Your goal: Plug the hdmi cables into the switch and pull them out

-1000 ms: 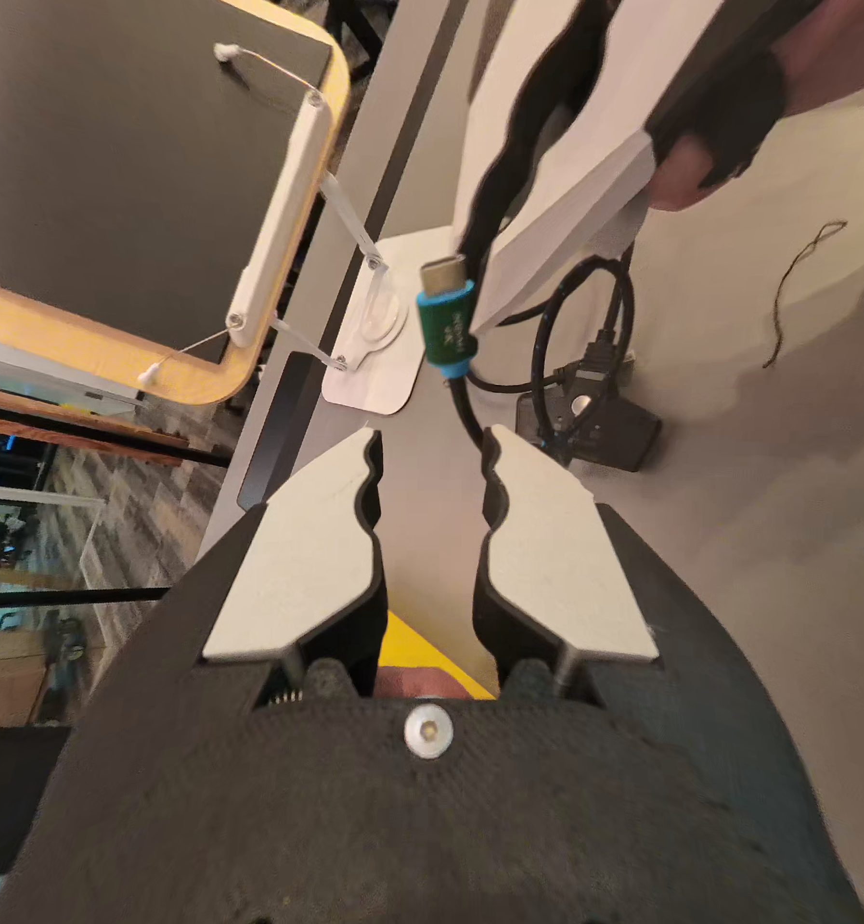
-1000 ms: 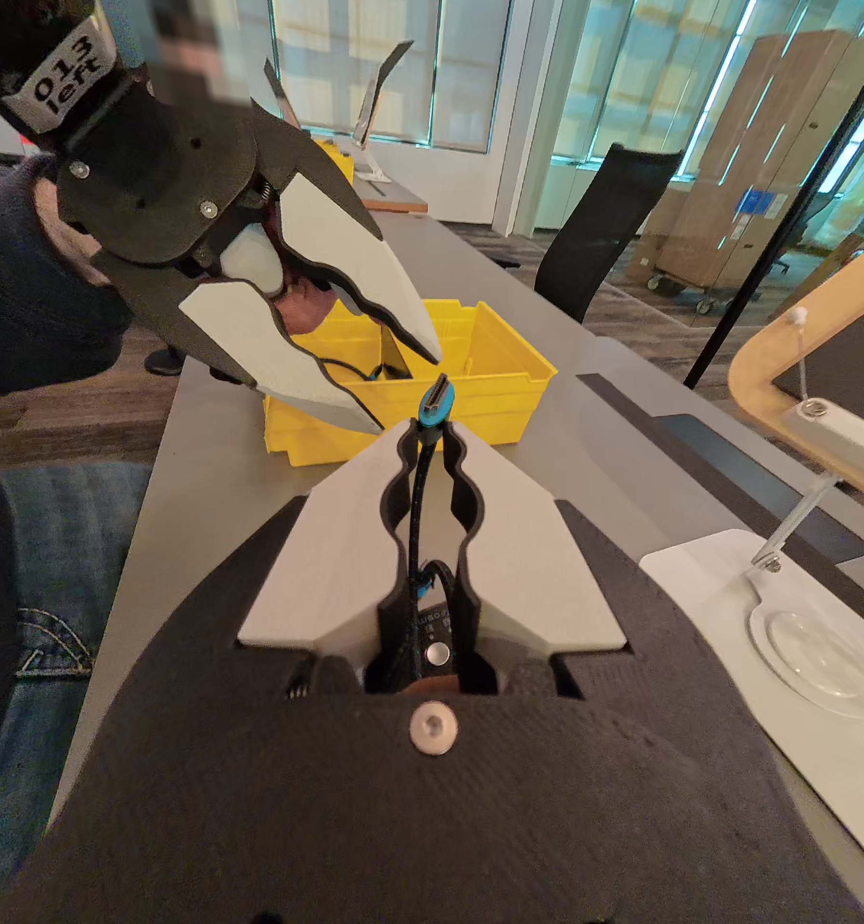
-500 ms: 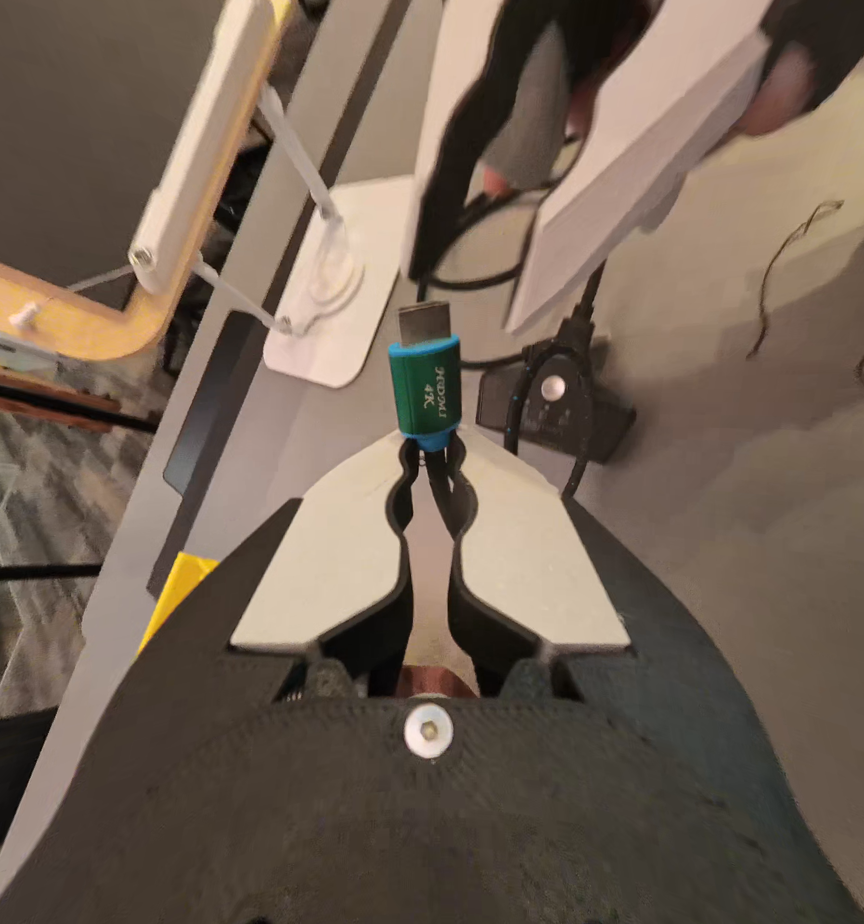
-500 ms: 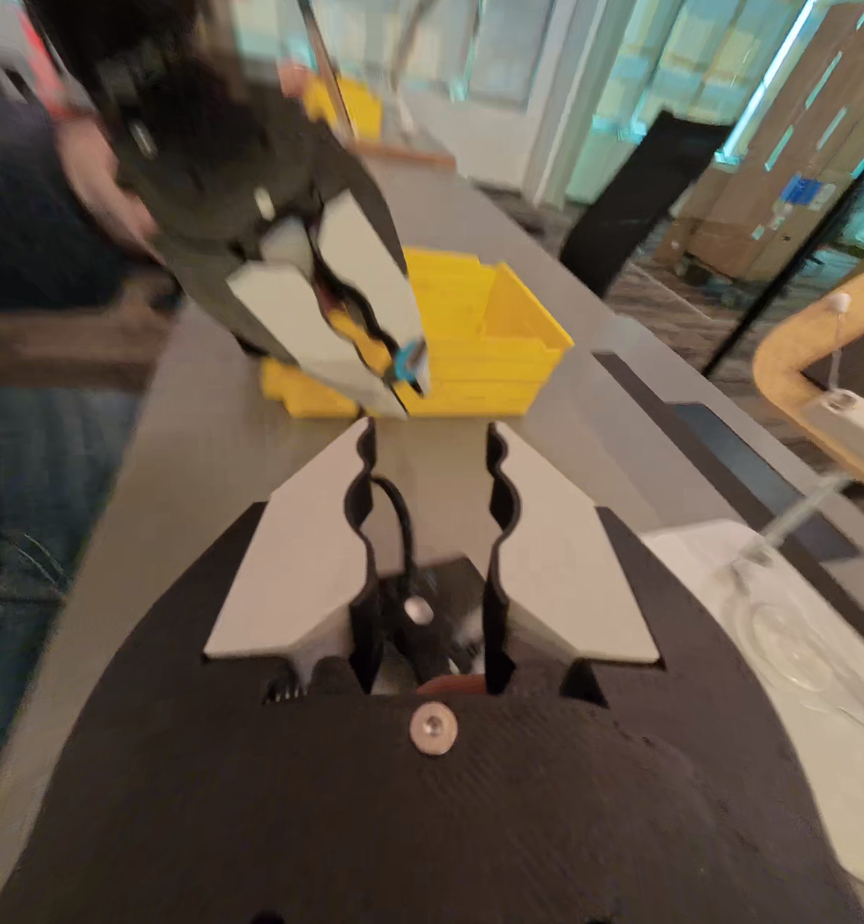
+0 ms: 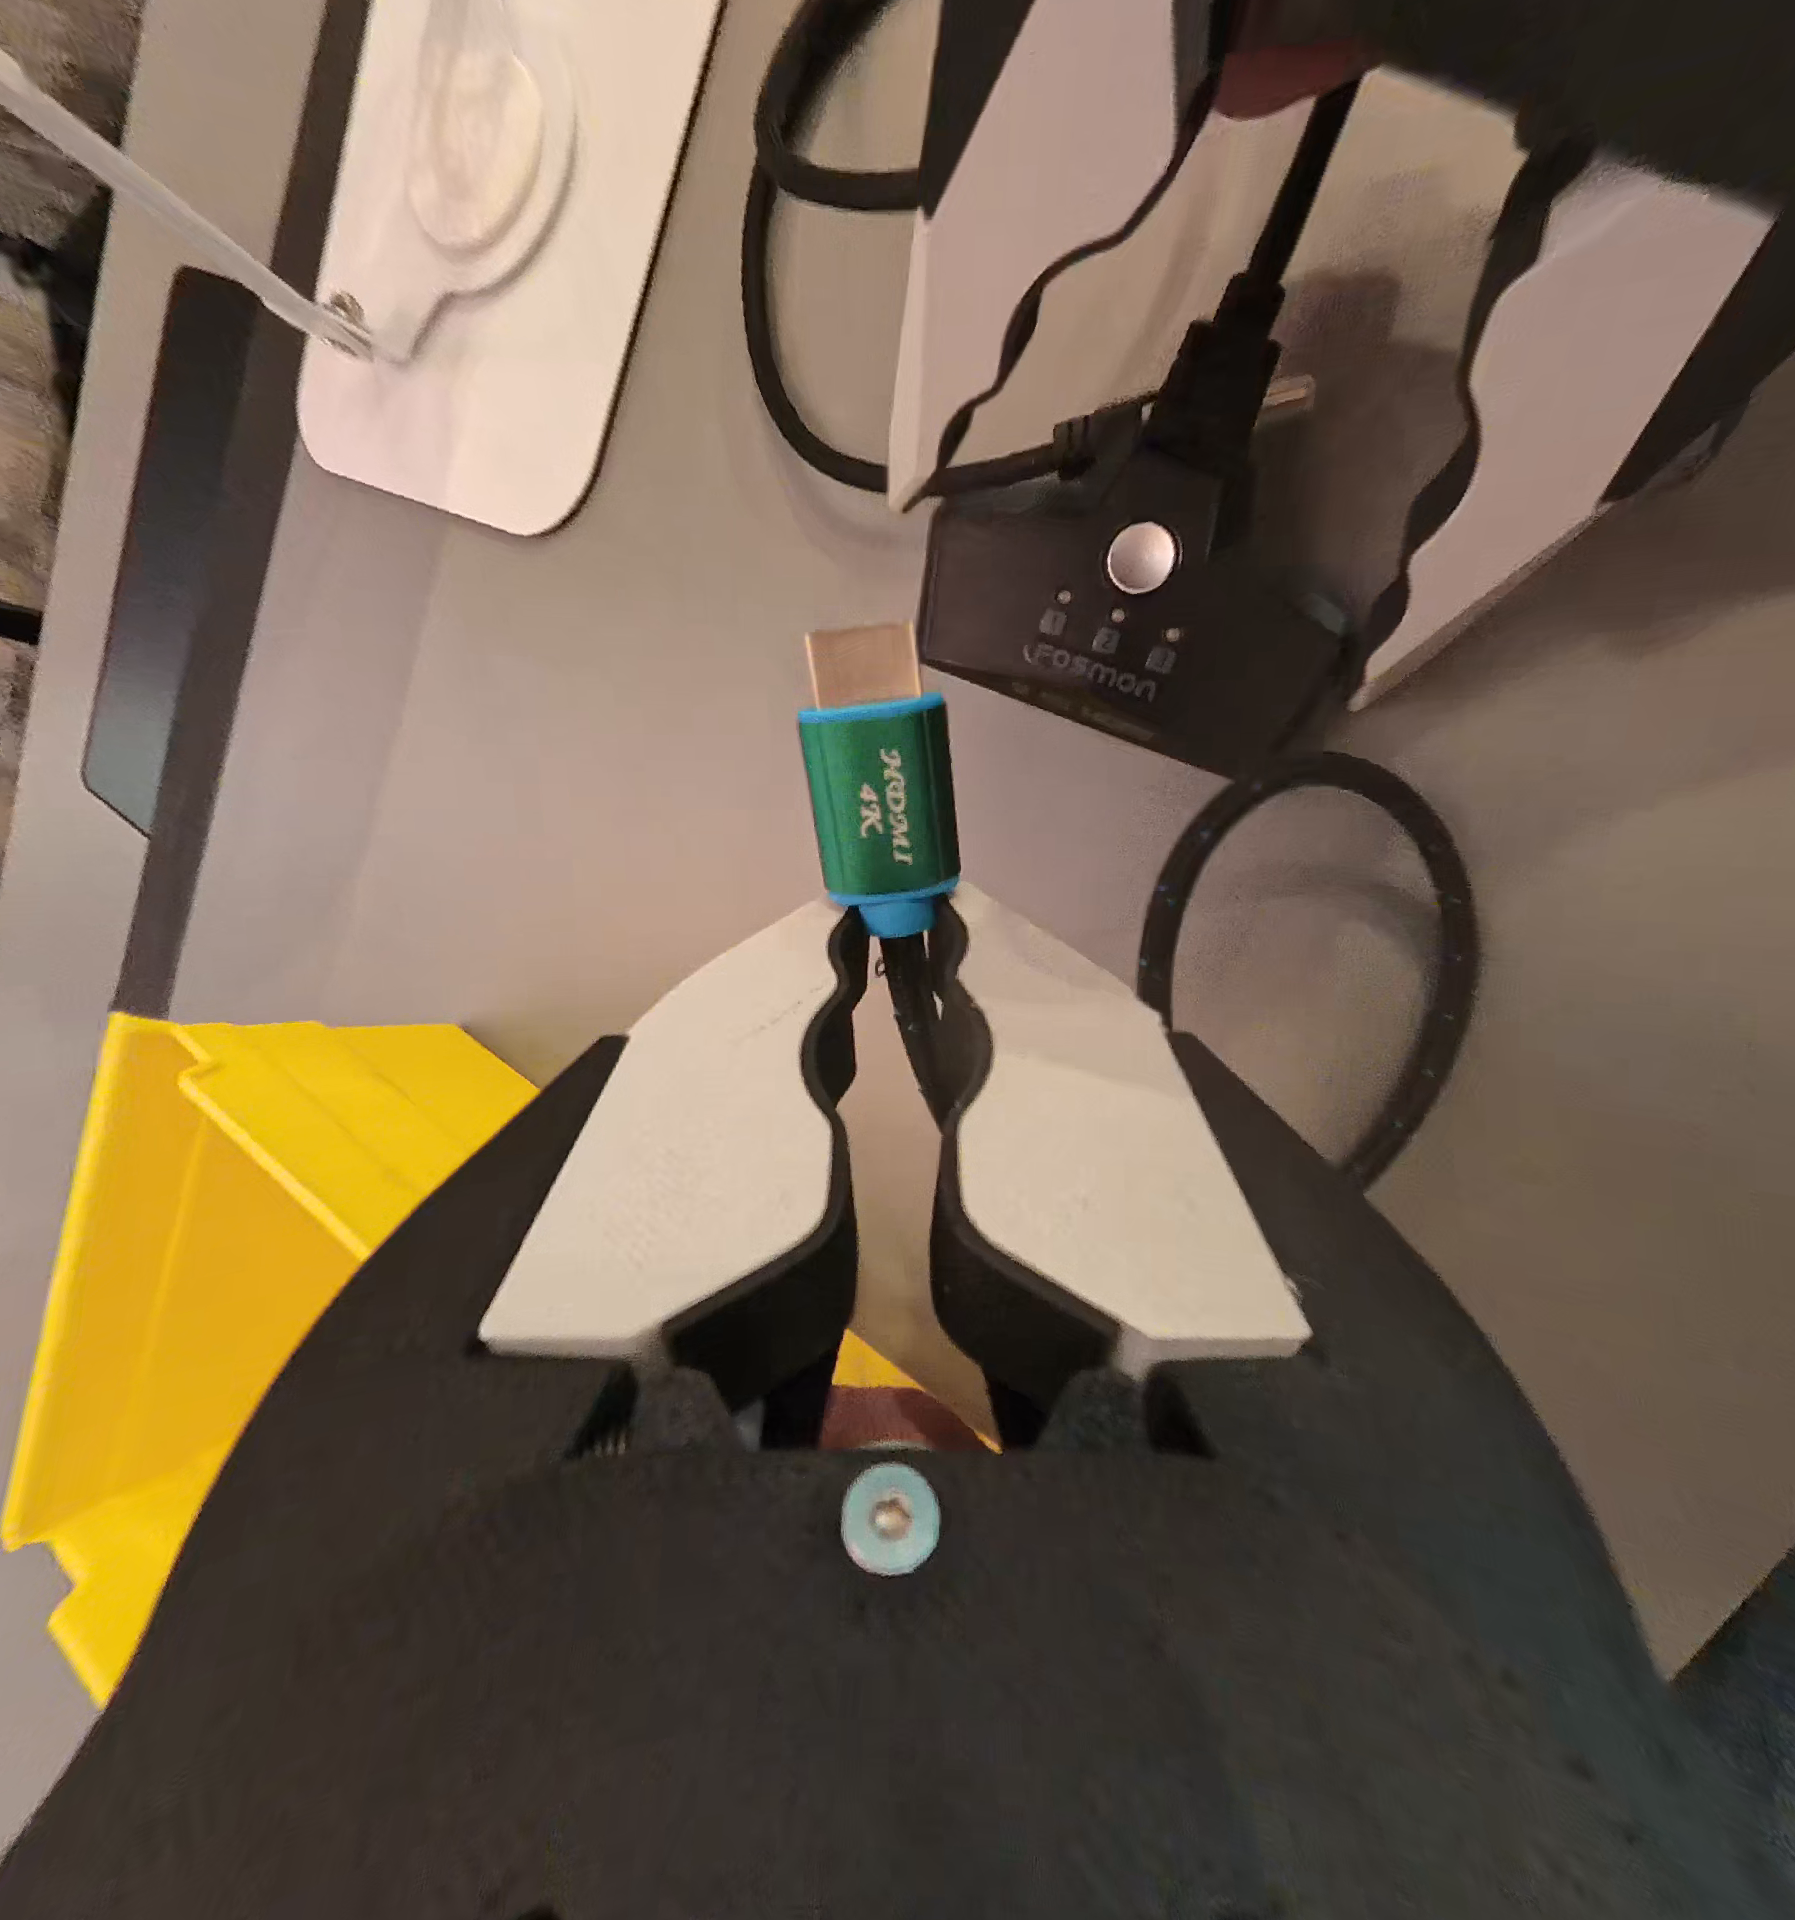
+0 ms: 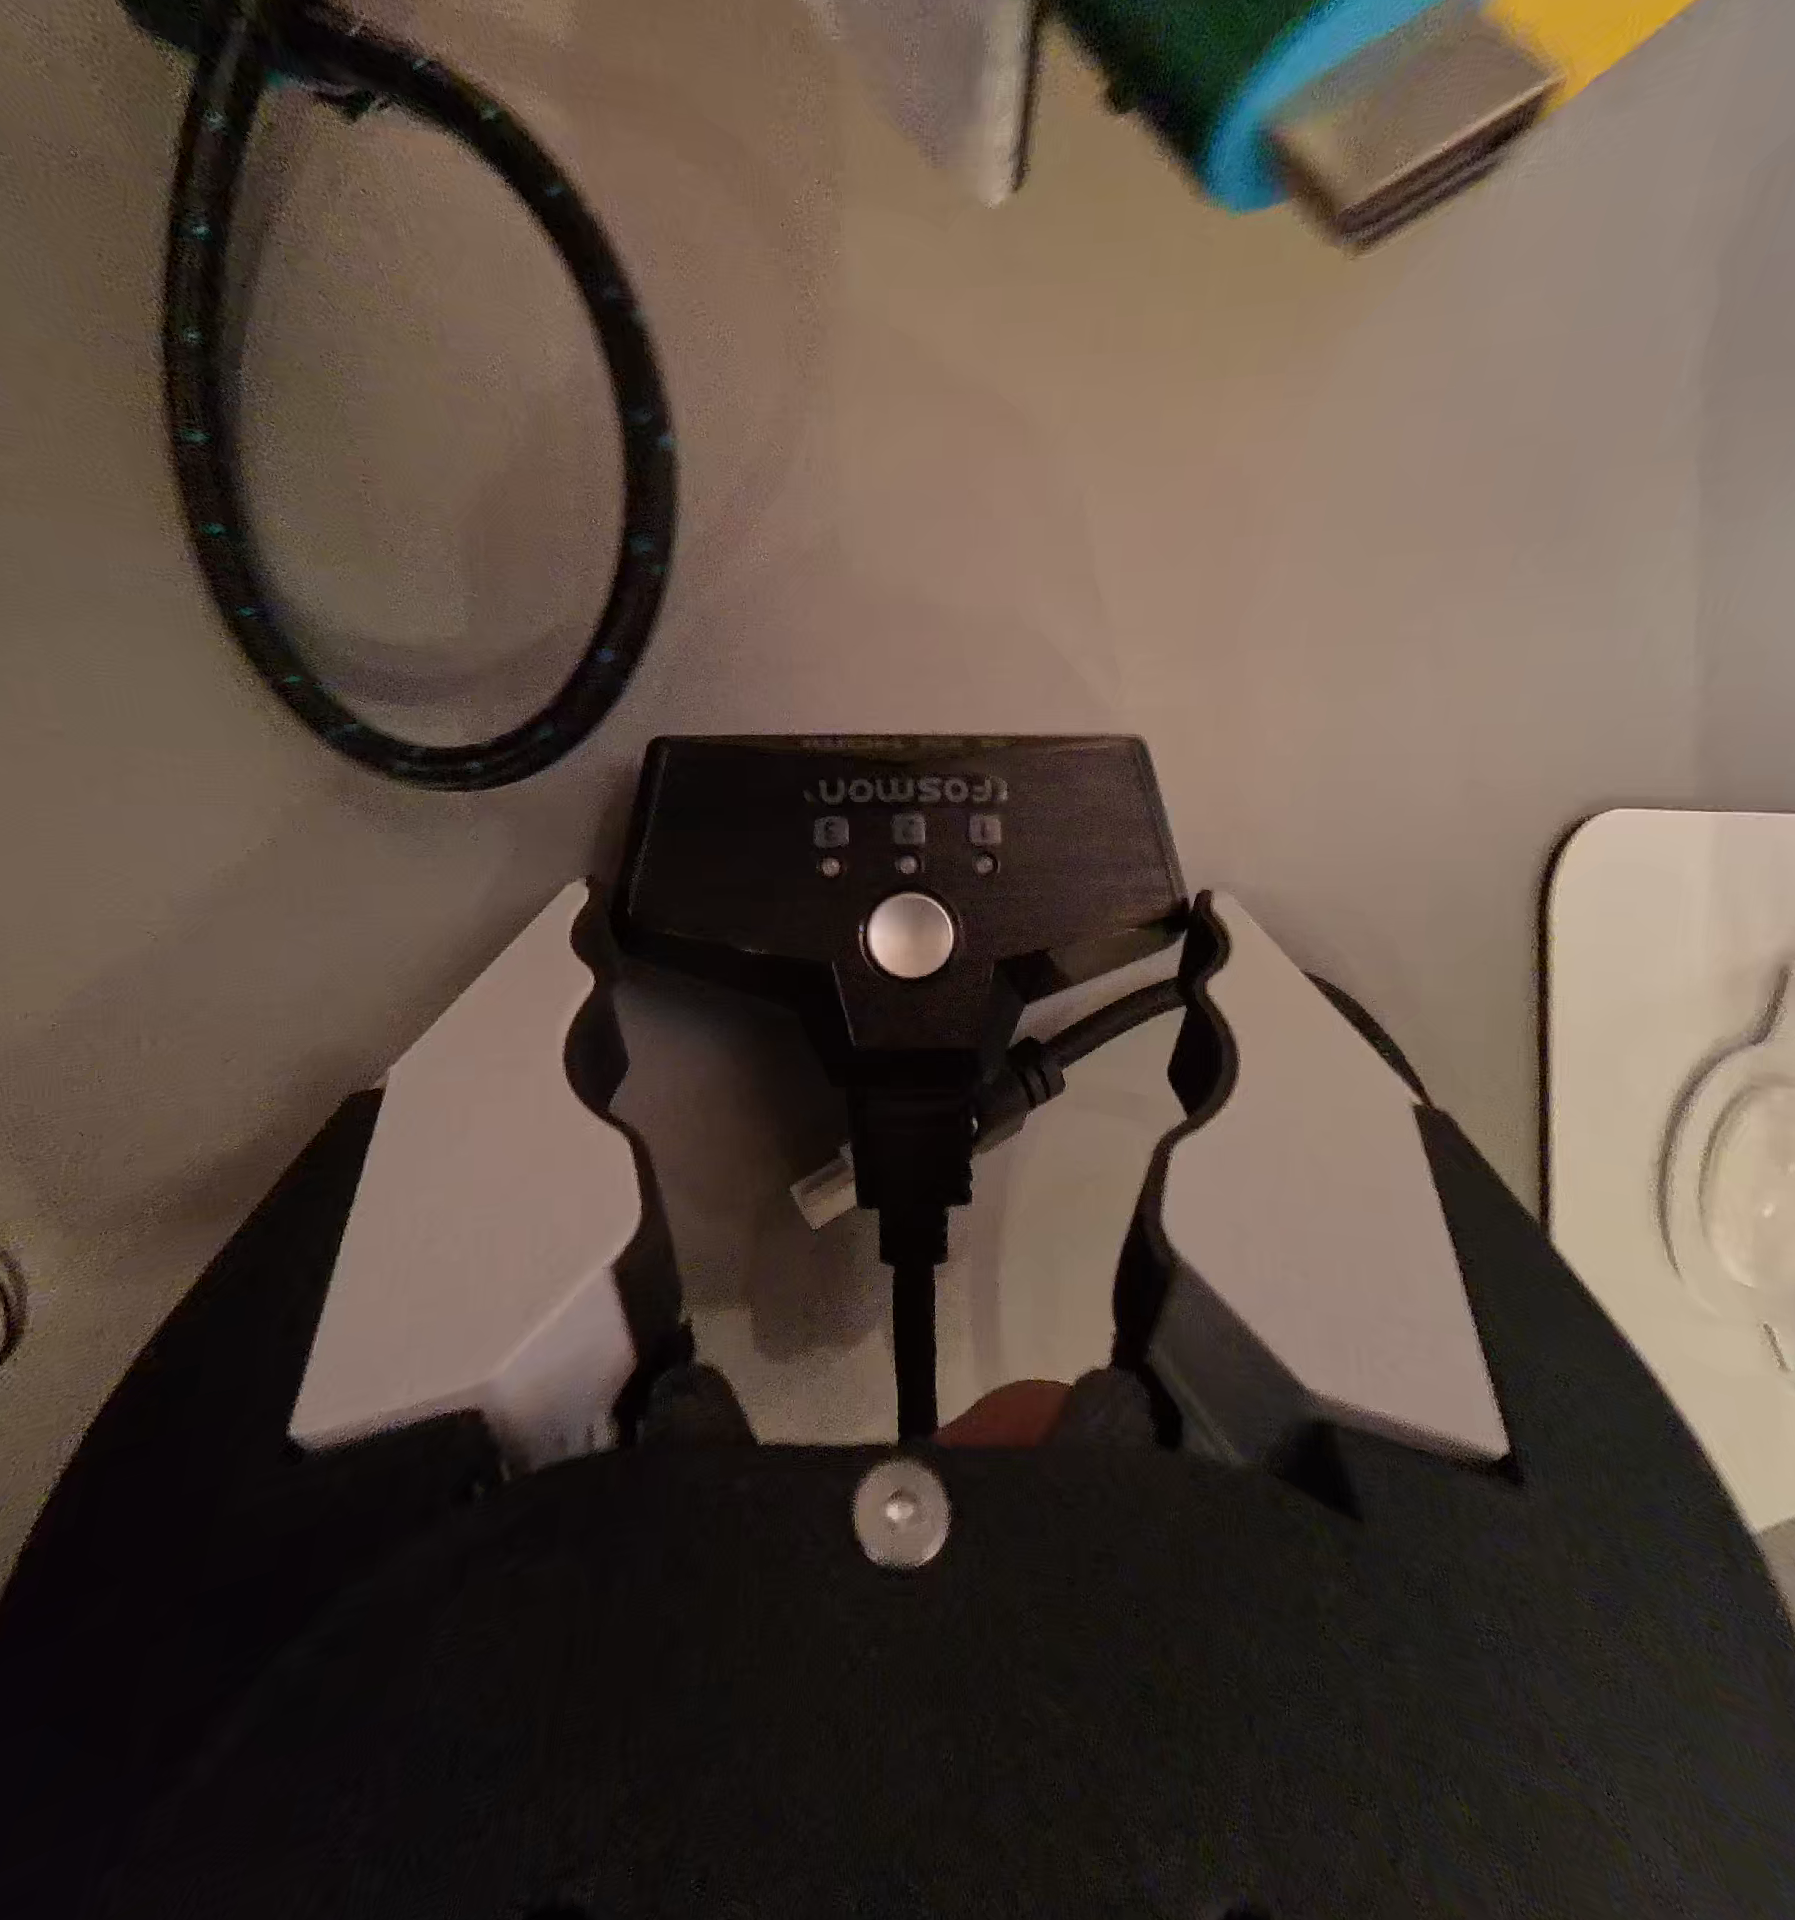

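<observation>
The left hand-held gripper is clamped on the braided cable just behind the green HDMI plug, whose metal tip points toward the black switch lying near the middle of the grey table; plug and switch are near but not touching. The right hand-held gripper stands apart, its fingers straddling the switch's sides without visibly pressing them; a black lead runs from the switch back between them. The likely trouble: the plug is offset from the ports, held by its cable rather than its body, so it may pivot or jam on insertion; unclamped, the light switch may slide away; the slack cable loop could snag.
</observation>
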Available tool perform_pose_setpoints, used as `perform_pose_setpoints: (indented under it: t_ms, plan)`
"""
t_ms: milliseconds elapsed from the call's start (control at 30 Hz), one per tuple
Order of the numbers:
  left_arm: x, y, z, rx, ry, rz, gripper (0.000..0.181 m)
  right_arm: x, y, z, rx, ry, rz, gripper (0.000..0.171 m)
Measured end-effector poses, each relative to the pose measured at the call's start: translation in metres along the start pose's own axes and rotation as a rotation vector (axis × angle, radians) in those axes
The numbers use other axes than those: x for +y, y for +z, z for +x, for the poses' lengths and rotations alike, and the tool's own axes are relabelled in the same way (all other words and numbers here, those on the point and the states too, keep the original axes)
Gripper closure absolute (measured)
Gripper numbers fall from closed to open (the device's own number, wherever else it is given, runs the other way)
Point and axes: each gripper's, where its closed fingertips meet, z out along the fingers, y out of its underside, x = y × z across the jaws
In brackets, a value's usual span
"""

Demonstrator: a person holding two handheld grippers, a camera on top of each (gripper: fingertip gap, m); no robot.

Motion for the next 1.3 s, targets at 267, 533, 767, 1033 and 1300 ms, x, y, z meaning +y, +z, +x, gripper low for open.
perform_pose_setpoints:
  t_ms: [267, 533, 767, 1033, 1300]
  plan:
    - [0.014, 0.023, 0.007, -0.001, -0.004, -0.059, 0.172, -0.005, -0.003, 0.002, -0.115, 0.078, 0.177, 0.064]
    - [0.000, 0.007, 0.002, 0.007, -0.018, 0.014, 0.172, -0.018, -0.057, -0.004, -0.250, 0.164, 0.628, 0.065]
    - [-0.005, 0.008, 0.009, 0.032, -0.001, 0.033, 0.172, -0.022, -0.106, 0.004, -0.290, 0.199, 0.869, 0.065]
    - [-0.005, 0.011, 0.011, 0.037, 0.001, 0.040, 0.172, -0.017, -0.107, 0.004, -0.269, 0.192, 0.857, 0.064]
    - [-0.007, 0.013, 0.013, 0.039, 0.026, 0.052, 0.172, 0.013, -0.047, -0.010, -0.185, 0.086, 0.450, 0.065]
